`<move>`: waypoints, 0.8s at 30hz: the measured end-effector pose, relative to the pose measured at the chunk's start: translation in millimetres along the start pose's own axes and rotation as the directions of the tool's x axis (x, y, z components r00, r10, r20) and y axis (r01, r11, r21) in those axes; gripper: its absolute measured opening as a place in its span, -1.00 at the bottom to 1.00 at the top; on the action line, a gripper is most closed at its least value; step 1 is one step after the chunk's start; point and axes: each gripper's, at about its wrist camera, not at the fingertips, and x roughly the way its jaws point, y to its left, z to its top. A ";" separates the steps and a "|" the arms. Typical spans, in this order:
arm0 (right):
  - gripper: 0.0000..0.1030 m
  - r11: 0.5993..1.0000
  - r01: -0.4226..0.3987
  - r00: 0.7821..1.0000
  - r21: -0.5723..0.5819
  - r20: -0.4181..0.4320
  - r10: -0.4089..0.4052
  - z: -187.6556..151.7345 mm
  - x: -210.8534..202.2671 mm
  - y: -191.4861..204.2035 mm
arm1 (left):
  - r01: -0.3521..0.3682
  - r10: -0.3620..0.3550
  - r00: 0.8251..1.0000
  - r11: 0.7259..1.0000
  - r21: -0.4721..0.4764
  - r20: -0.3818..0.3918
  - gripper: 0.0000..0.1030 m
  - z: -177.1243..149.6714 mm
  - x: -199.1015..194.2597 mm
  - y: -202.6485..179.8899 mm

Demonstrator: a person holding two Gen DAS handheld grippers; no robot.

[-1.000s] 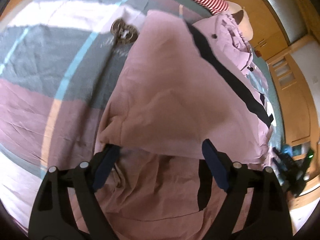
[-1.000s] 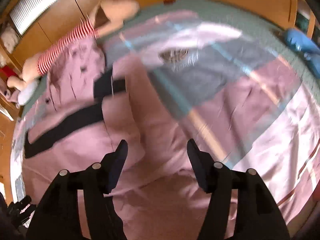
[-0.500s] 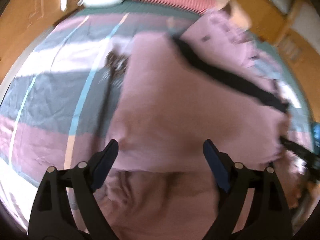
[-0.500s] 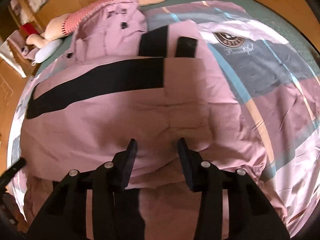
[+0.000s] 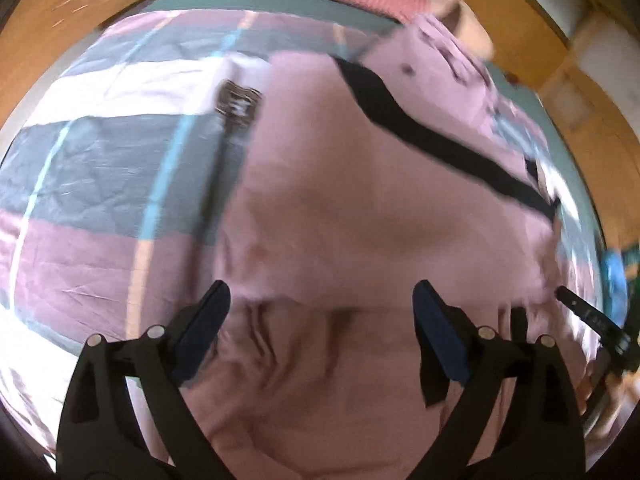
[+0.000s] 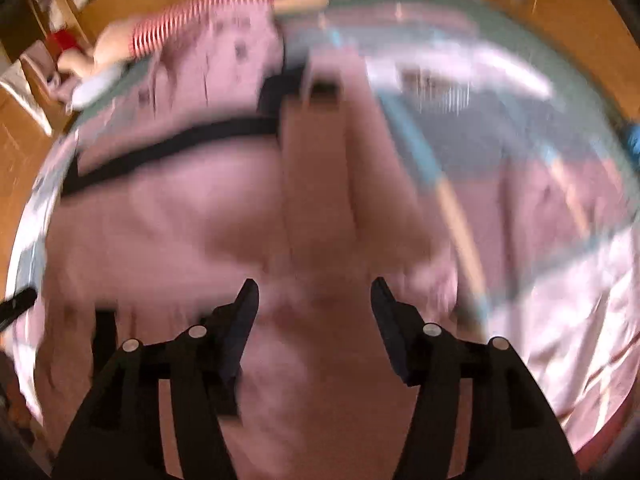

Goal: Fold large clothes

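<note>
A large pink garment with a black stripe lies spread on the bed; it also shows in the right wrist view, blurred. Its near part is folded over, with a fold edge just ahead of both grippers. My left gripper is open and empty, its jaws wide apart just above the fold edge. My right gripper is open and empty above the same edge. The other gripper's black tip shows at the right edge of the left wrist view.
The bed carries a patchwork cover of grey, pink and white blocks with blue lines. A doll in a red-striped top lies at the bed's far end. Wooden cabinets stand beyond. A blue object lies at the right.
Both views have shifted slightly over the garment and turned blurry. The right gripper's jaws have opened wider than half a second ago. The left gripper stays open.
</note>
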 end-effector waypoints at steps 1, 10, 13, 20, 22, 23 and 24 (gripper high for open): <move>0.14 1.000 -0.018 0.999 0.015 -0.035 0.019 -13.3 5.5 -13.2 | -0.027 0.027 0.999 0.999 0.026 -0.023 0.82 -4.2 6.8 -0.5; 0.17 1.000 0.010 0.995 -0.015 0.096 -0.008 -87.8 -56.2 -56.9 | -0.006 0.002 0.998 0.998 -0.063 -0.065 0.82 -60.7 3.2 39.4; 0.25 0.998 0.066 0.998 -0.022 0.021 -0.065 -115.5 -45.8 -63.7 | -0.062 0.059 0.995 0.997 -0.041 -0.077 0.86 -89.5 -7.5 47.8; 0.37 0.990 0.124 0.992 -0.072 -0.025 -0.126 -162.3 -54.7 -70.5 | -0.028 0.013 0.996 0.987 -0.158 -0.091 0.95 -151.2 -21.8 83.9; 0.42 0.978 0.171 0.984 -0.117 -0.033 -0.176 -172.8 -62.3 -62.5 | -0.052 0.043 0.997 0.988 -0.148 -0.061 0.95 -163.3 -34.6 82.7; 0.42 0.973 0.190 0.981 -0.128 -0.024 -0.195 -174.5 -67.5 -59.1 | -0.073 0.068 0.997 0.988 -0.136 -0.036 0.95 -169.9 -45.2 80.2; 0.42 0.967 0.213 0.977 -0.139 0.000 -0.215 -178.0 -77.0 -54.9 | -0.084 0.084 0.996 0.989 -0.125 -0.004 0.95 -173.5 -55.9 78.9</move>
